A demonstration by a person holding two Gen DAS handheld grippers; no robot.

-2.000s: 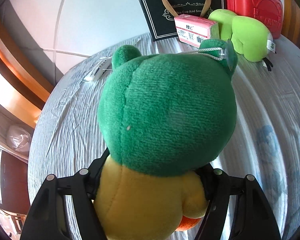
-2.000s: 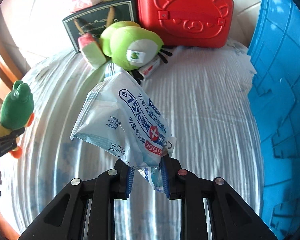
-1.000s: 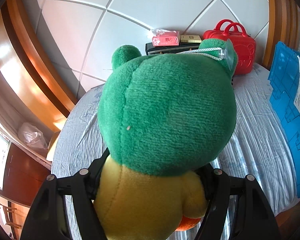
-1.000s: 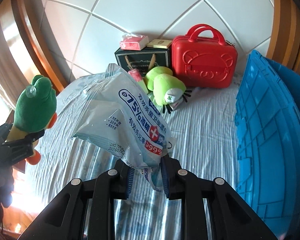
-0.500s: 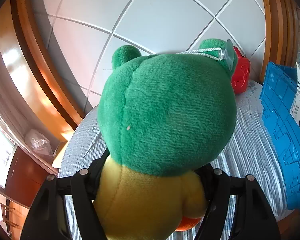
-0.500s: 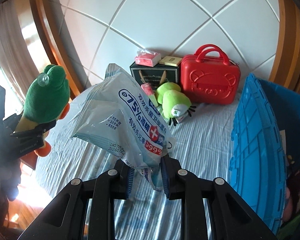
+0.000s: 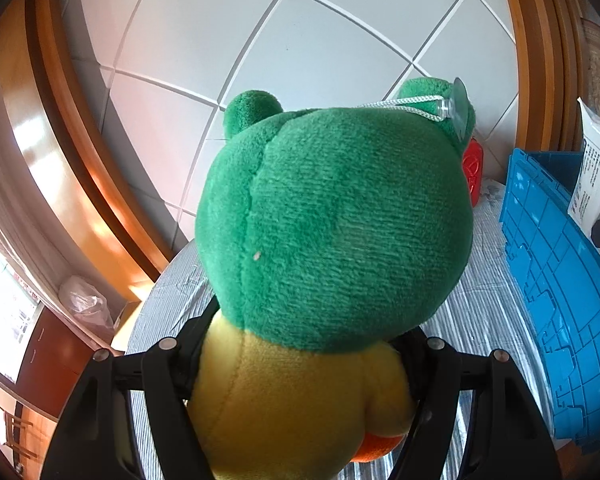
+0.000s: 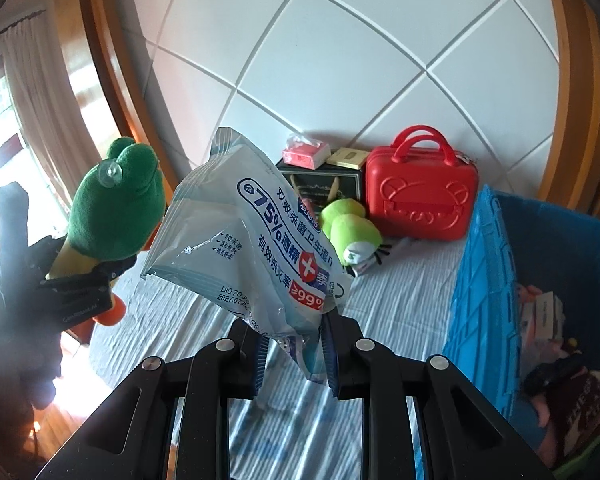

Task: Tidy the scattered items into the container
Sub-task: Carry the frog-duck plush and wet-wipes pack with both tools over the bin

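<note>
Left gripper (image 7: 300,392): clamped wide around the yellow body of a green frog plush (image 7: 336,220), a black finger pressing in on each side, the toy lifted clear of the bed. Frog's head uppermost, filling most of the left wrist view; white cord and clear suction cup (image 7: 458,110) at its crown; orange foot poking out below the fingers.

Right gripper (image 8: 294,354): nearly closed, blue-padded fingers pinching the lower edge of a pale blue wet-wipes pack (image 8: 244,236), held aloft and tilted, printed face toward the camera.

Beneath both: striped blue-and-white bed cover (image 8: 400,300). To the right, blue crate (image 8: 480,300), open-topped, with boxes and soft things already inside, too jumbled to name. Neither held item inside it; both in the air, left of its wall.

Farther back on the cover: lime-green plush (image 8: 352,228), near it a red bear-embossed case (image 8: 422,196) against the white tiled wall (image 8: 340,52), a black gift bag (image 8: 320,184) beside the case, a pink tissue pack (image 8: 304,154) on top of the bag.
</note>
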